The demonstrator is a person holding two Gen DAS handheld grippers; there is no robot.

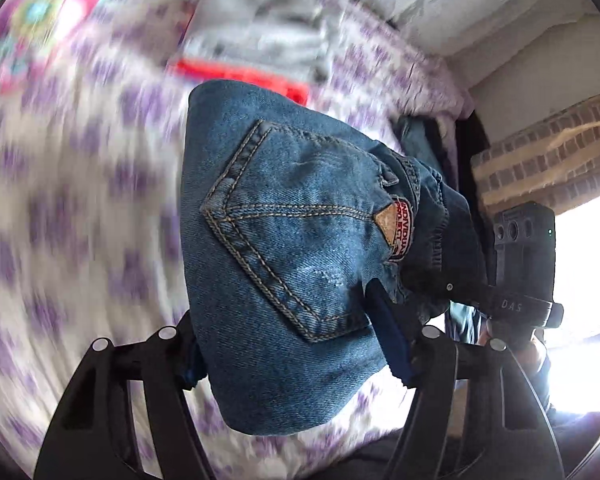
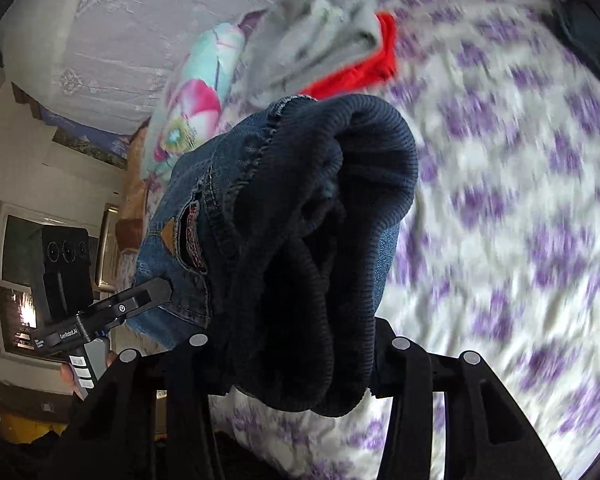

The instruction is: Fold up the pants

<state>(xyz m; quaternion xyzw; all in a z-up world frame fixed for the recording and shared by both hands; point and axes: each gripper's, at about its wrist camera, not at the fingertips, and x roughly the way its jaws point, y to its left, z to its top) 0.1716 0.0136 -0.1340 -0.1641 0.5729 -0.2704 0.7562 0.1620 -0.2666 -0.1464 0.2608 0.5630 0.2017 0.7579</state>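
Hanging between the 2 grippers, the jeans (image 1: 284, 248) sit above the bed (image 1: 80, 208), off the sheet. The left gripper (image 1: 296, 356) is clamped on denim below the back pocket; the right gripper (image 2: 288, 344) pinches the ribbed waistband (image 2: 340, 200). Best to keep both grips firm and level, then lower the jeans flat before creasing, clear of the grey and red clothes (image 1: 256, 40).

Both grippers, left (image 1: 300, 360) and right (image 2: 296, 364), jaws clamped.

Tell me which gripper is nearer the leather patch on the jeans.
Left. The left gripper clamps the jeans on the back-pocket panel below the leather patch; the right gripper holds the bunched ribbed part, farther from it.
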